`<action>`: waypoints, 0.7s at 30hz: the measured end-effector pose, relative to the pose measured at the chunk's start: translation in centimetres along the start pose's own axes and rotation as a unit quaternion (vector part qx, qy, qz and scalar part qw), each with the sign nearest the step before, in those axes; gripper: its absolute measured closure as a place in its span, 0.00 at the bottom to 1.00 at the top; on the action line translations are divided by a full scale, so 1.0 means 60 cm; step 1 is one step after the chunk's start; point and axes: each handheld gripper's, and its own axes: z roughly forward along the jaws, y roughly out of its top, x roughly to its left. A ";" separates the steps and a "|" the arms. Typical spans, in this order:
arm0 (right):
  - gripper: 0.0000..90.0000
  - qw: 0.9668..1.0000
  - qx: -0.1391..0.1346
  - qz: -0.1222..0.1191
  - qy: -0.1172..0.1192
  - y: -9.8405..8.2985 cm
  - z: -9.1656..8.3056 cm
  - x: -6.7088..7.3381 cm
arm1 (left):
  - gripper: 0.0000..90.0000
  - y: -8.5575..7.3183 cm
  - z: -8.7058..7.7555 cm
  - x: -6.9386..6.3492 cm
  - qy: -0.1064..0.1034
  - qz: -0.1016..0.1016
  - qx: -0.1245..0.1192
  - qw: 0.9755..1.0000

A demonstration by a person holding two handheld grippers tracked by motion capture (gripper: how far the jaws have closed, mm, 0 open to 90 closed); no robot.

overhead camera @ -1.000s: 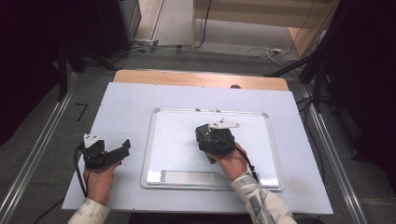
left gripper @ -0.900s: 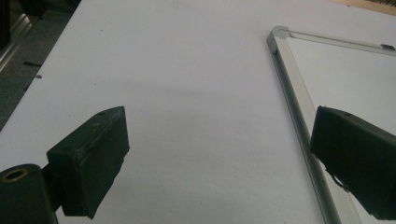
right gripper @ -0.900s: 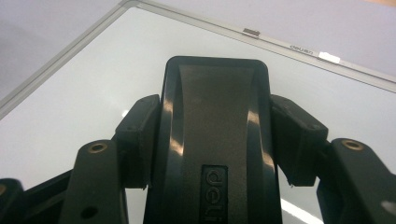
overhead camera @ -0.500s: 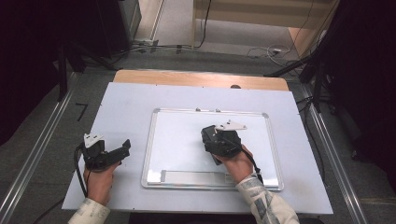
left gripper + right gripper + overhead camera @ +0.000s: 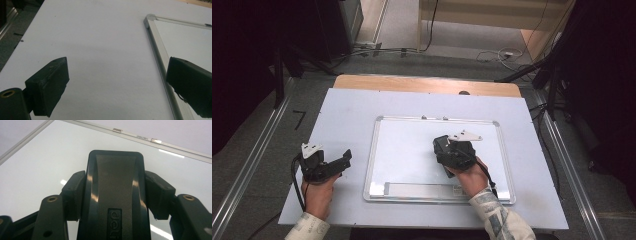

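Black glossy plastic eraser block [image 5: 115, 195] sits pinched in the right gripper [image 5: 447, 150] at the centre-right of the aluminium-framed whiteboard [image 5: 412, 150]. At lower left, the left gripper [image 5: 343, 160] rests spread on the white surface [image 5: 347, 110].

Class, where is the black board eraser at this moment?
The eraser is clamped in the right hand-held gripper, on the whiteboard, right of its middle in the high view.

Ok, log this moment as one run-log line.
right hand-held gripper: shut on black eraser over whiteboard | left hand-held gripper: open, nothing held, on table left of whiteboard
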 end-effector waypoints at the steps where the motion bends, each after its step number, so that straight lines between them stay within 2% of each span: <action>1: 0.41 1.000 -0.001 0.001 -0.002 -0.001 -0.001 -0.002 | 0.06 0.000 -0.001 0.000 0.000 0.000 0.000 1.000; 9: 0.41 1.000 -0.008 0.018 -0.025 -0.010 -0.017 -0.028 | 0.06 0.000 0.000 0.000 0.000 -0.001 0.000 1.000; 21: 0.41 0.997 -0.006 0.045 -0.066 -0.031 -0.041 -0.083 | 0.06 0.000 -0.001 -0.001 0.000 -0.001 -0.001 1.000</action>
